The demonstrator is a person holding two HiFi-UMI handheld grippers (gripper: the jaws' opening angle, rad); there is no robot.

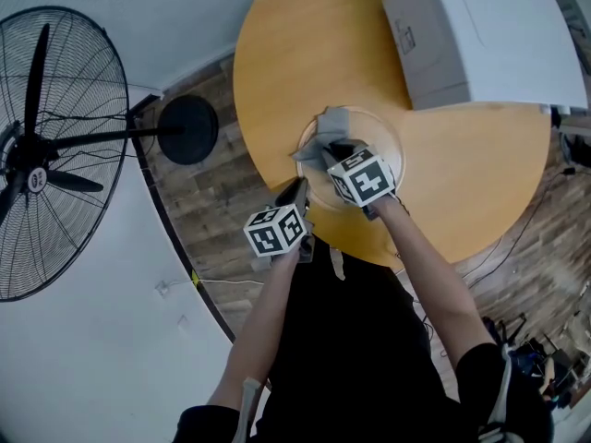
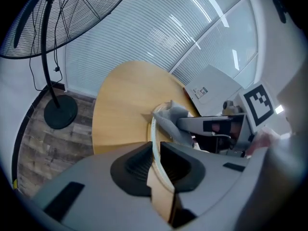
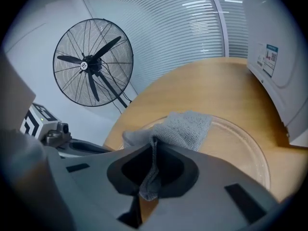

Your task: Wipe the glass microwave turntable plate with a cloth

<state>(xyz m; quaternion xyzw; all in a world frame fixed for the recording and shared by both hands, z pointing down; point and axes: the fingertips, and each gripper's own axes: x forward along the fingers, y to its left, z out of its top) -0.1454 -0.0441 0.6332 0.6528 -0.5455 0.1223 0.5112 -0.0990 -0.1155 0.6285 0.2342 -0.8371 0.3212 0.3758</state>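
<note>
The left gripper (image 2: 155, 160) is clamped on the near rim of the glass turntable plate (image 2: 153, 129). The clear edge runs straight up between its two dark pads, which press on it from either side. From this grip the plate reaches away ahead of the jaws, lying on the round wooden table (image 2: 120, 105).

The right gripper (image 3: 154, 165) is closed on a grey cloth (image 3: 187, 126). A pinched fold of the fabric hangs down between its jaws, and the rest of the cloth spreads out just ahead of them onto the glass. The bare part of the plate curves off to the right of this gripper's jaws.

In the head view the two grippers sit near each other, the right one over the plate and the left one at the plate's edge nearest the person. Seen from the left gripper, the cloth lies ahead and slightly to the right, bunched under the right gripper.

A white microwave (image 1: 480, 35) stands on the table well beyond both grippers, to the right of the right one. A black pedestal fan (image 1: 37, 146) stands on the floor, well off to the left of the left gripper.
</note>
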